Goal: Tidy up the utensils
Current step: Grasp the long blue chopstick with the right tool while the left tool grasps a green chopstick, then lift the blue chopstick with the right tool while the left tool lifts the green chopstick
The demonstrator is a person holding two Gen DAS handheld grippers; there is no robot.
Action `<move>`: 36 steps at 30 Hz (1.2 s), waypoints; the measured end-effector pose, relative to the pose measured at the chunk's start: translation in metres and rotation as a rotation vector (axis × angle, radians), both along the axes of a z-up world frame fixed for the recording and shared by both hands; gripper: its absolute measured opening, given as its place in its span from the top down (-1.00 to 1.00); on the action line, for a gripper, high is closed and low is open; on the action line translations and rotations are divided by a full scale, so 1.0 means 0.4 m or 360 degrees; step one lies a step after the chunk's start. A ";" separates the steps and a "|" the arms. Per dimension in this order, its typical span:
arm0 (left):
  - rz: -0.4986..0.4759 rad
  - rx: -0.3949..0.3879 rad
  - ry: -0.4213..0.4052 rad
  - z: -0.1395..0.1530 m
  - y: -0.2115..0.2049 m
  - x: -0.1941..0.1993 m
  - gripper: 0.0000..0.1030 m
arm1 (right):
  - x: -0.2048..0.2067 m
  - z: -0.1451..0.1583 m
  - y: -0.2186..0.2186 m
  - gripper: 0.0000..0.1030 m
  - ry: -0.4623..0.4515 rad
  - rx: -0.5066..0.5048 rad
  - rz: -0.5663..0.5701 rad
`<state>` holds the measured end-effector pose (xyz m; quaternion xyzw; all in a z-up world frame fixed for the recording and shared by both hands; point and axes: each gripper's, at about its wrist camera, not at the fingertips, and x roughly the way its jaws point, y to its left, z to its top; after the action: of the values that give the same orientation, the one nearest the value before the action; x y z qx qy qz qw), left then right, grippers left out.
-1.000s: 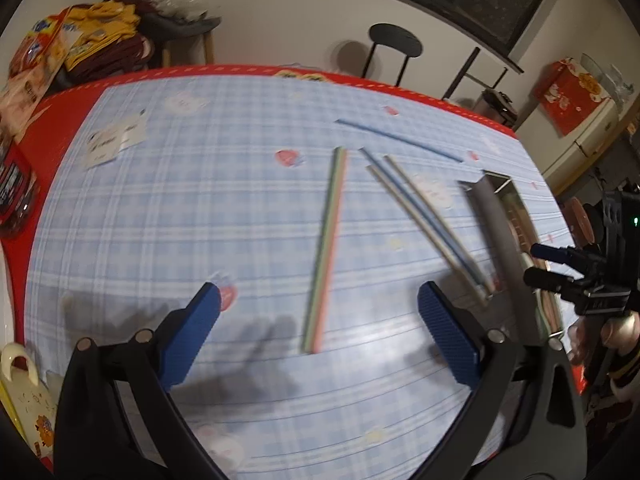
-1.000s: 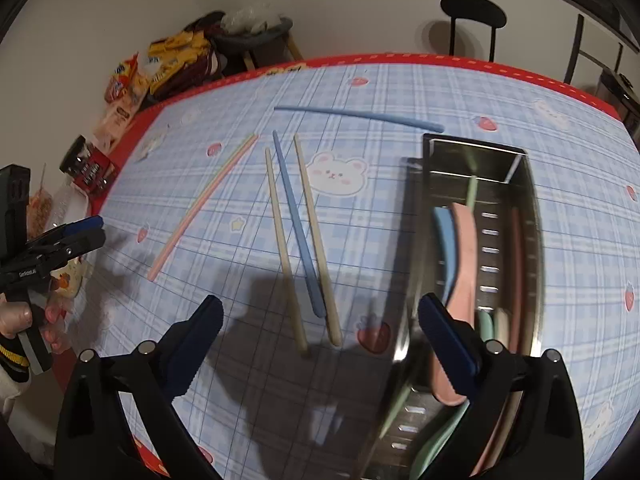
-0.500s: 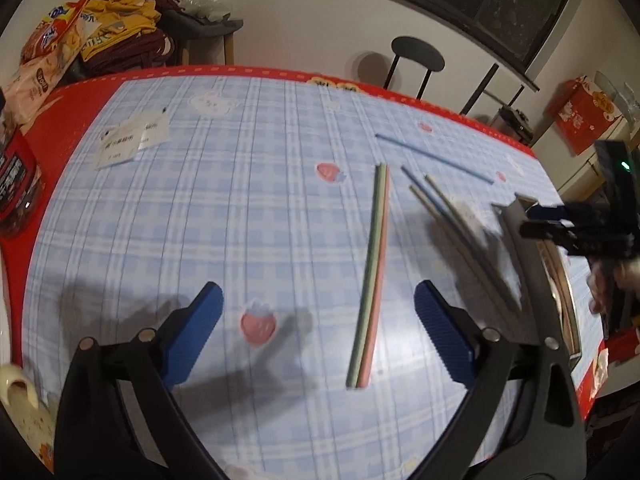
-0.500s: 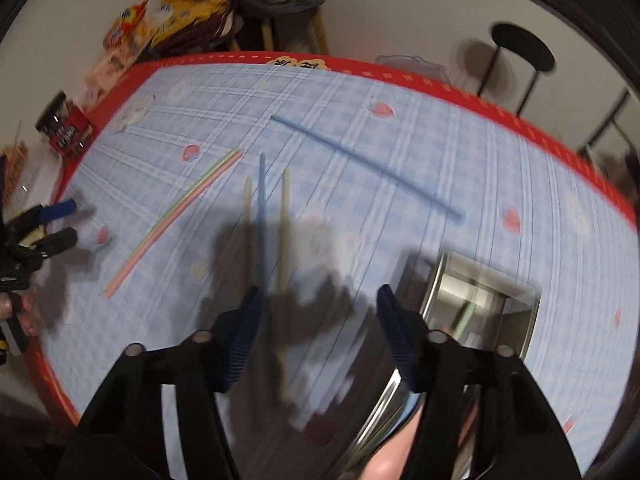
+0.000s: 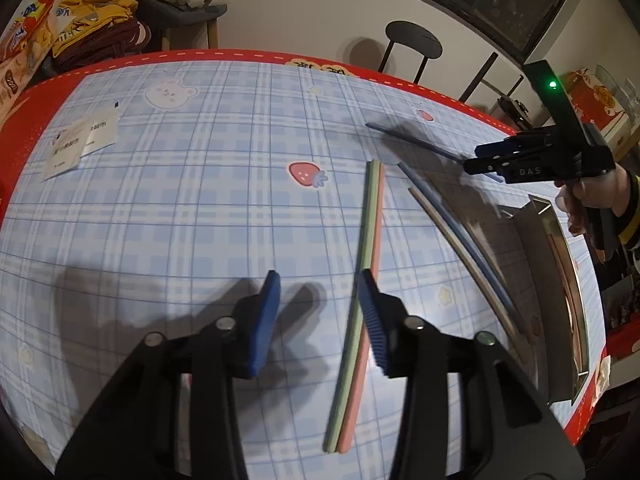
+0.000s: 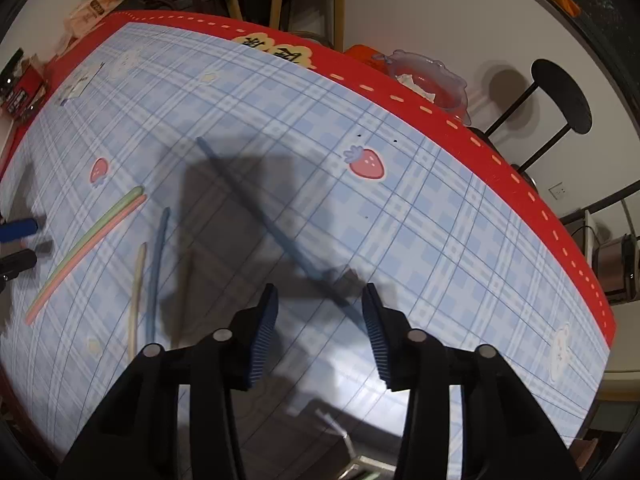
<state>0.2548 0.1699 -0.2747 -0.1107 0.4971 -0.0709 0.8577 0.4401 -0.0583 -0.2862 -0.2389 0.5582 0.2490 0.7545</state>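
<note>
A green and a pink chopstick [image 5: 368, 240] lie side by side on the checked tablecloth. My left gripper [image 5: 318, 296] hovers over their near half. Its jaws are closing, with the pair just inside the right pad [image 5: 372, 320] and not pinched. A single blue chopstick [image 6: 260, 216] lies slantwise farther off. My right gripper [image 6: 318, 300] points steeply down over its near end, jaws closing, the tip between them beside the right pad [image 6: 374, 328] and not pressed. In the left wrist view the right gripper [image 5: 480, 160] hangs over that chopstick [image 5: 412, 140]. More chopsticks, beige and blue [image 5: 460, 240], lie beside the metal tray [image 5: 536, 216].
The tray holds several utensils along the table's right side. Paper slips [image 5: 84, 140] lie at the far left. A glass dish [image 6: 428, 80] sits at the far red border. A black stool [image 5: 414, 40] and a pile of clothes and snack bags [image 5: 100, 20] stand beyond the table.
Both grippers' jaws have narrowed from wide open. The right gripper swung away from the tray to the single blue chopstick. The left gripper sank and shifted onto the green and pink pair.
</note>
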 end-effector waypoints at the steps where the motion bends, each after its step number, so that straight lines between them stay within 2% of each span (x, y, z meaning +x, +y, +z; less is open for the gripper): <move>1: -0.0009 0.0002 0.0004 -0.004 -0.004 0.003 0.25 | 0.008 -0.006 -0.007 0.23 0.0013 0.0015 -0.0006; 7: -0.0072 0.0047 0.0014 -0.018 -0.029 0.011 0.33 | 0.028 -0.023 -0.031 0.35 0.0031 0.0081 -0.0019; 9: -0.0075 0.0039 0.0026 -0.021 -0.034 0.016 0.33 | 0.031 -0.028 -0.045 0.53 0.0035 0.0130 -0.0049; 12: -0.0105 0.0051 0.0021 -0.020 -0.051 0.019 0.34 | 0.024 -0.033 -0.051 0.69 0.0032 0.0142 -0.0041; 16: -0.0144 0.0140 0.0025 -0.024 -0.071 0.030 0.34 | 0.004 -0.031 -0.054 0.74 0.0035 0.0149 -0.0030; 20: -0.0124 0.0148 0.0036 -0.029 -0.070 0.039 0.36 | -0.016 -0.032 -0.052 0.79 0.0036 0.0156 -0.0022; 26: -0.0132 0.0232 0.0022 -0.030 -0.080 0.052 0.34 | -0.051 -0.021 -0.030 0.85 0.0050 0.0162 0.0010; 33: -0.0165 0.0323 0.0019 -0.033 -0.099 0.070 0.27 | -0.035 -0.023 -0.019 0.85 0.0059 0.0186 -0.0031; 36: -0.0222 0.0428 0.0021 -0.035 -0.123 0.068 0.27 | -0.031 -0.022 -0.016 0.85 0.0057 0.0175 -0.0040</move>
<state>0.2821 0.1206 -0.2888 0.0395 0.5143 -0.0624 0.8544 0.4276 -0.0648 -0.2951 -0.1855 0.5601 0.2741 0.7594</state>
